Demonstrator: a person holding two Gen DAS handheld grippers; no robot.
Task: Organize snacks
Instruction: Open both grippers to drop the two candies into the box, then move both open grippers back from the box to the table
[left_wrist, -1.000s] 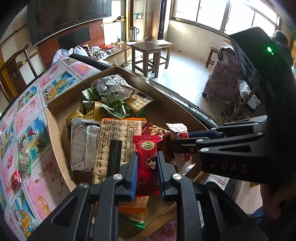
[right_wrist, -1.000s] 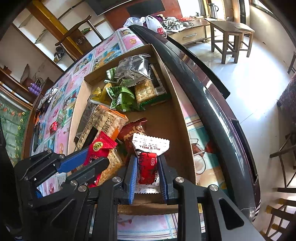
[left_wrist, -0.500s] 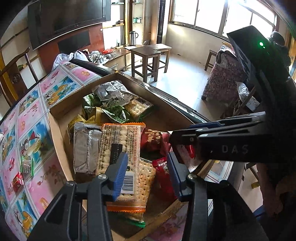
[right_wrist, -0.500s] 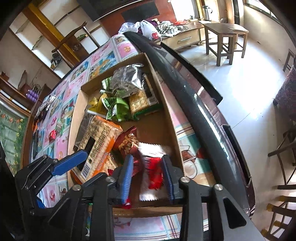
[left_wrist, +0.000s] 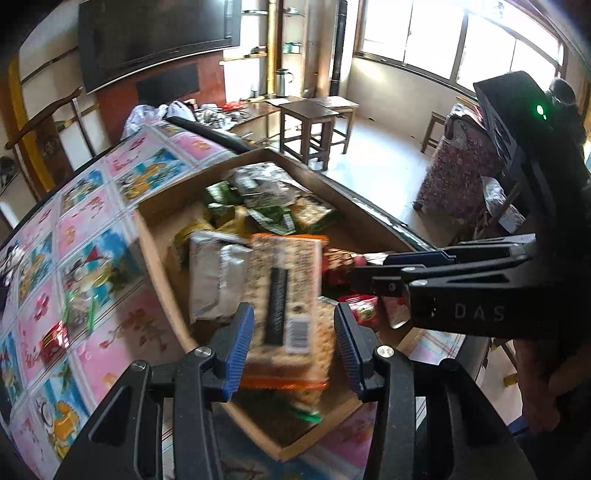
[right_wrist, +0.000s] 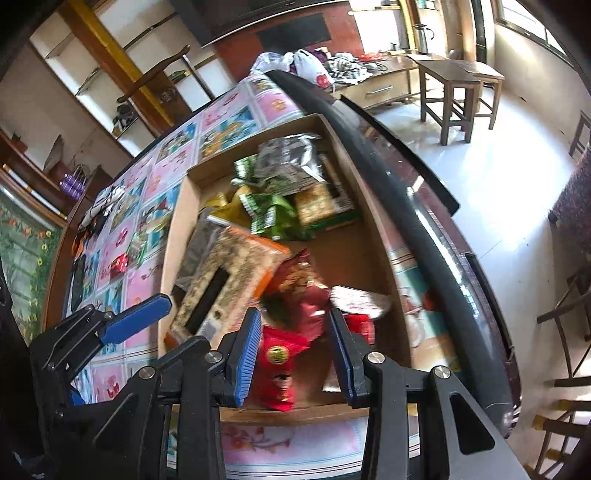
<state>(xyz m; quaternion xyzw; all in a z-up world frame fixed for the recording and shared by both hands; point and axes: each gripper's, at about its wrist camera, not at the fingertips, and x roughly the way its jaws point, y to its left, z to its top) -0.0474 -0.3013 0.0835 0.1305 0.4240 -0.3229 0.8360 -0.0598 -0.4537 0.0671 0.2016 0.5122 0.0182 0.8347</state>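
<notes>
While both your grippers hang over the cardboard box on the bench with jaws open and gripping nothing, the snacks lie inside it; the red packet sits below the right gripper. Lift the left gripper clear before you reach for the loose red candy outside.

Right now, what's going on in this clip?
A person is sorting snacks into a cardboard box on a patterned tablecloth, with a hand-held gripper in each hand. Both the left hand-held gripper and the right hand-held gripper are open above the near end of the box, holding nothing. A red packet and a red-and-white packet lie loose in the box under the right one, beside a cracker pack. A few small sweets lie outside on the cloth.
</notes>
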